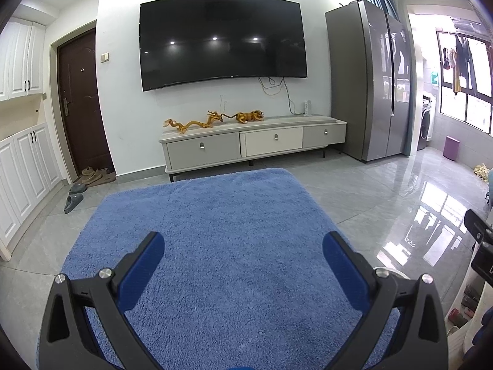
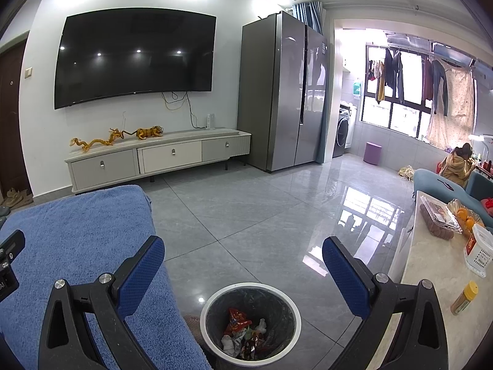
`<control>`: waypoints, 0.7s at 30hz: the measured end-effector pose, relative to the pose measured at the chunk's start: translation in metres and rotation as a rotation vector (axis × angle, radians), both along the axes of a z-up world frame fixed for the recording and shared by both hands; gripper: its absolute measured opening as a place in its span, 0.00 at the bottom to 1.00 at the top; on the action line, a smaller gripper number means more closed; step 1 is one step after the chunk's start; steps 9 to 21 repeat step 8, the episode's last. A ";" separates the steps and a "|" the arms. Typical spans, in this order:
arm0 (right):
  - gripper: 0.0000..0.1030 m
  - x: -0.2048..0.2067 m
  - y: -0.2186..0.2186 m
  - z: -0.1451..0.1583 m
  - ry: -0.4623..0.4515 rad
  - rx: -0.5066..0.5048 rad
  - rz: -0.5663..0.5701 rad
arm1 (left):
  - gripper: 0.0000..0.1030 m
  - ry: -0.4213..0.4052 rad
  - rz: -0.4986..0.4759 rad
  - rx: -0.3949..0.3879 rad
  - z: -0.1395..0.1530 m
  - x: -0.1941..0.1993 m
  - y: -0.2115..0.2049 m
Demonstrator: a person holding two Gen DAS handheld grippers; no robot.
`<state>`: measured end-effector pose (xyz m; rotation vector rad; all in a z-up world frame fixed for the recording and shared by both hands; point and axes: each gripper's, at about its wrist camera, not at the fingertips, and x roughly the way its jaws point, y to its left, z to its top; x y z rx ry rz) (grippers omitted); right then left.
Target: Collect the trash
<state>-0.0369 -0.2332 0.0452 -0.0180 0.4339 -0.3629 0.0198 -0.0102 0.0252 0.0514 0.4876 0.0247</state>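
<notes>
Trash (image 2: 243, 334) sits binned in wastebasket (image 2: 205, 305) beneath my right gripper (image 2: 243, 262); left gripper (image 1: 243, 262) over blue towel (image 1: 215, 215), both jaws wide, empty.

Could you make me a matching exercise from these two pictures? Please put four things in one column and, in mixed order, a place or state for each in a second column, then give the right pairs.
Things:
1. trash bin
2. blue towel
3. orange-lidded bottle
4. right gripper

Places or states:
A. standing on the pale counter at the right
B. open, holding nothing
C. on the floor, with wrappers inside
D. spread under the left gripper

Pairs: 1-C, 2-D, 3-A, 4-B
</notes>
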 end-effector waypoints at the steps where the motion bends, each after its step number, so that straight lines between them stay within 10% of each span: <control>1: 1.00 0.000 -0.001 0.000 0.000 0.000 0.000 | 1.00 0.001 0.000 -0.001 0.000 -0.001 0.001; 21: 1.00 0.000 0.000 0.001 0.000 0.001 -0.002 | 1.00 0.006 -0.004 -0.003 -0.001 -0.001 0.001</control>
